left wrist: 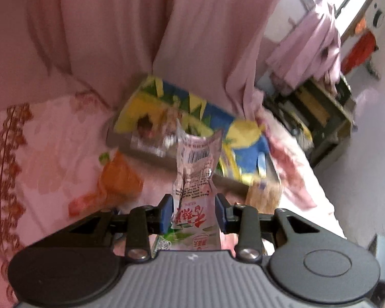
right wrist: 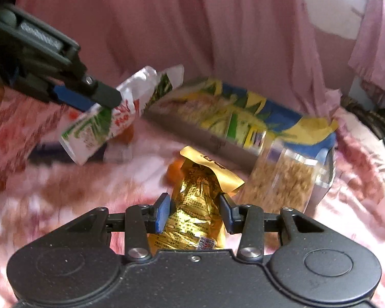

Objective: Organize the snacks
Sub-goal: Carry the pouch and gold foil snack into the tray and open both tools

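Over the pink bedspread (right wrist: 77, 184), your left gripper (left wrist: 193, 214) clamps a white snack packet (left wrist: 196, 177); your right gripper (right wrist: 195, 211) clamps a gold packet (right wrist: 197, 200).

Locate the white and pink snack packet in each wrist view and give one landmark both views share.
Left wrist: white and pink snack packet, centre, pinched in the left gripper.
Right wrist: upper left, same packet, held clear of the bedding.
Shared landmark: blue and yellow box behind it.

Colourful box (right wrist: 243, 118) motion-blurred, print unreadable; gold packet (right wrist: 195, 213) lower end hidden behind tool body.
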### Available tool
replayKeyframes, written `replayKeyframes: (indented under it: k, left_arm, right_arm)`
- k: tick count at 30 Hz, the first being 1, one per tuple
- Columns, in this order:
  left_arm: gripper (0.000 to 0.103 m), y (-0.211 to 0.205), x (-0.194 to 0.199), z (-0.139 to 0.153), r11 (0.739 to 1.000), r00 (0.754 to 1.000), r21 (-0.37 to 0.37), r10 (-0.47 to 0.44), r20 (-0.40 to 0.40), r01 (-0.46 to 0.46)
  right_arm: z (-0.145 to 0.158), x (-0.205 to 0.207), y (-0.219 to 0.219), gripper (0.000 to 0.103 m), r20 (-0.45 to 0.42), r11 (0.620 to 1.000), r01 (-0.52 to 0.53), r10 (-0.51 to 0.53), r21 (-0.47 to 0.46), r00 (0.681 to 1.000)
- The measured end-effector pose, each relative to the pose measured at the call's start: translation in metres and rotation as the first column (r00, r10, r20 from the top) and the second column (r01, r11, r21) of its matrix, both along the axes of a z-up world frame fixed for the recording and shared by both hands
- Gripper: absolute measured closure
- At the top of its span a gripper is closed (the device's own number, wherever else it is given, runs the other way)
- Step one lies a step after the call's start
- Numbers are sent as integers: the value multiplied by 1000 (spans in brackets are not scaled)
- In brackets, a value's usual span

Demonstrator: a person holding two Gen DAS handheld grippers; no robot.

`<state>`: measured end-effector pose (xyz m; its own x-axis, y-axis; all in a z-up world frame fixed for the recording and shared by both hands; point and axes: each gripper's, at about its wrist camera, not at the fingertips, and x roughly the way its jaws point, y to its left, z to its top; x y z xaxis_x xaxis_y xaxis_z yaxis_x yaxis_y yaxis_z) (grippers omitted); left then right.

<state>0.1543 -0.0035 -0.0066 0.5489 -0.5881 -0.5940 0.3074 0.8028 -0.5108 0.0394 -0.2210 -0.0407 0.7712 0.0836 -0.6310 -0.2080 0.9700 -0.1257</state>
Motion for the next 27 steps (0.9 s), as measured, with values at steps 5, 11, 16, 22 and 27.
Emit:
replayKeyframes:
  k: [5,11,16,22,27]
  left_arm:
    - [64,-14,27,17,998,991,-43,49,127,-43]
    - [64,-30,62,20,993,976,-101,84,202,-64]
    - [64,-39,80,3,991,972,-122,89,216,-64]
    - [64,-41,109,-23,982,980,-166,115,162,-88]
    - [64,-46,123,-35,979,988,-191,90,128,-64]
  right_arm:
    - [21,20,-4,59,132,997,74,-77,29,988]
    - [33,51,-12,59,259,986,162,-167,43,951]
    - [24,77,-8,59,294,986,164,-158,3,943]
    - [7,116,-3,59,294,983,166,-136,-78,946]
    - [-7,133,-7,59,244,977,180,-149,-112,958]
